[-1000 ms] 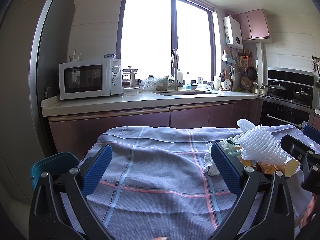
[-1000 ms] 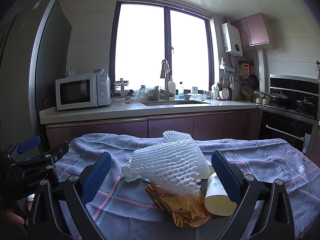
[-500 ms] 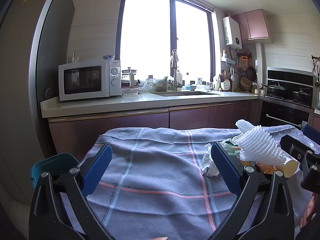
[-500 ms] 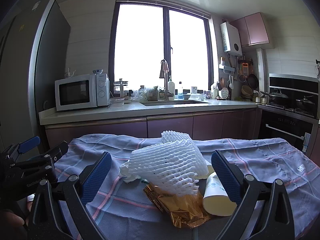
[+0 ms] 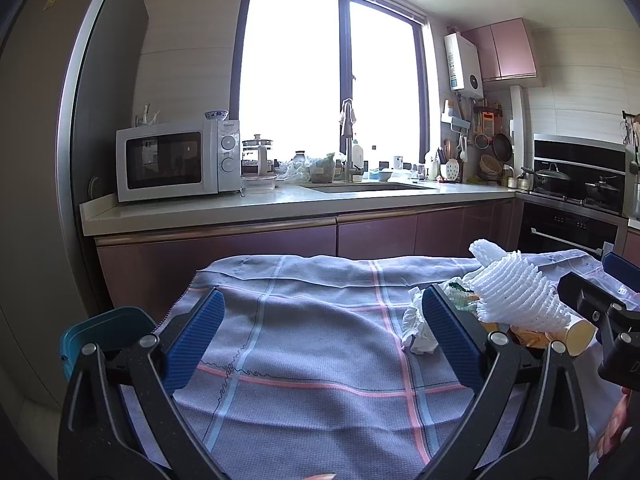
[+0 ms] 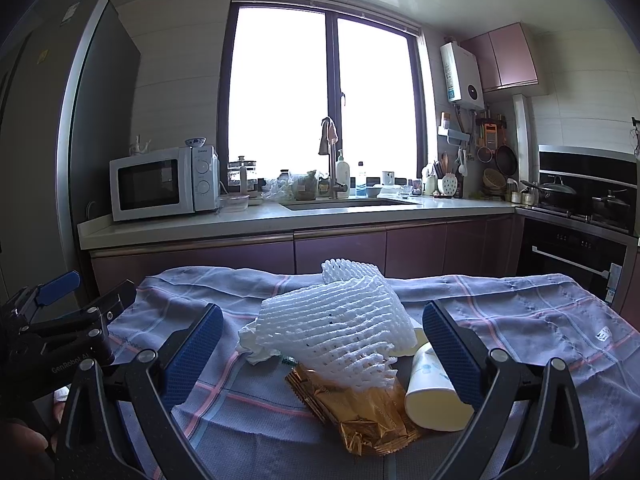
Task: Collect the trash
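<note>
Both your claws are spread wide and empty: the right claw (image 6: 320, 354) frames the heap of trash, with the foam net (image 6: 334, 332), gold wrapper (image 6: 356, 416) and paper cup (image 6: 434, 394) between its fingers. Your left claw (image 5: 320, 346) hovers over bare cloth (image 5: 304, 360), a crumpled tissue (image 5: 418, 330) just inside its right finger. Nothing looks collected yet; the whole heap remains on the counter.

A big window (image 5: 332, 80) at the back lets in bright white light, and under it a pale counter (image 5: 288, 204) runs along pink-brown cupboard doors (image 6: 340, 248). A white microwave (image 5: 176, 160) sits on the counter at the left, a tall tap (image 6: 330, 156) stands by the sink in the middle, and a black oven (image 6: 576, 248) is at the right. In front is a table with a gray checked cloth (image 5: 304, 344).
</note>
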### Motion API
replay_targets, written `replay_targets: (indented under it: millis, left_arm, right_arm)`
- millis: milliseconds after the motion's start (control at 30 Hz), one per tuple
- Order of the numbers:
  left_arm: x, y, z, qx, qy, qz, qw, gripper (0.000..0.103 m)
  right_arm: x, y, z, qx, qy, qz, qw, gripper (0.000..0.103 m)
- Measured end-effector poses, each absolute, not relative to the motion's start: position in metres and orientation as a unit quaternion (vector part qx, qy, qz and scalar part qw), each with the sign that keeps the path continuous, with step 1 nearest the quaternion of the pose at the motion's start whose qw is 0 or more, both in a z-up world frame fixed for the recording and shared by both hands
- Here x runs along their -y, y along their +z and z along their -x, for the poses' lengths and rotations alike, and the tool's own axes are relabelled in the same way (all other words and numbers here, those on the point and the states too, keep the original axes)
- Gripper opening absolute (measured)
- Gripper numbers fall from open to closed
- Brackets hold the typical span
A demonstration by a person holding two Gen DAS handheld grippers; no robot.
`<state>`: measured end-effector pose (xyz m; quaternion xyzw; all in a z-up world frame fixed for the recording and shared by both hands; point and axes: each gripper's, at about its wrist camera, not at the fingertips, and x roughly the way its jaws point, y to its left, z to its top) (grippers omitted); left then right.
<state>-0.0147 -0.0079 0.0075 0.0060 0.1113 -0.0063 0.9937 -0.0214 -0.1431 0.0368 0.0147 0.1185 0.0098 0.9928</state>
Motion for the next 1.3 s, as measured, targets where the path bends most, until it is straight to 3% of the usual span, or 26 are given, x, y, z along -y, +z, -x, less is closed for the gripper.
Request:
replay_targets:
  millis: [900,1300]
  left_arm:
    - [0.02,0.003,0.009,-0.126,-0.019,-0.014,0.992,0.097]
    - [0.045,0.001,-0.021,-0.196,-0.138,-0.006,0.971,0.097]
  right_arm:
    - [0.159,0.031,0.013,-0.141,0.015,-0.032,0.989,0.096]
    - [0.189,0.023,-0.022,-0.222,0.036,-0.071,0.972,0.096]
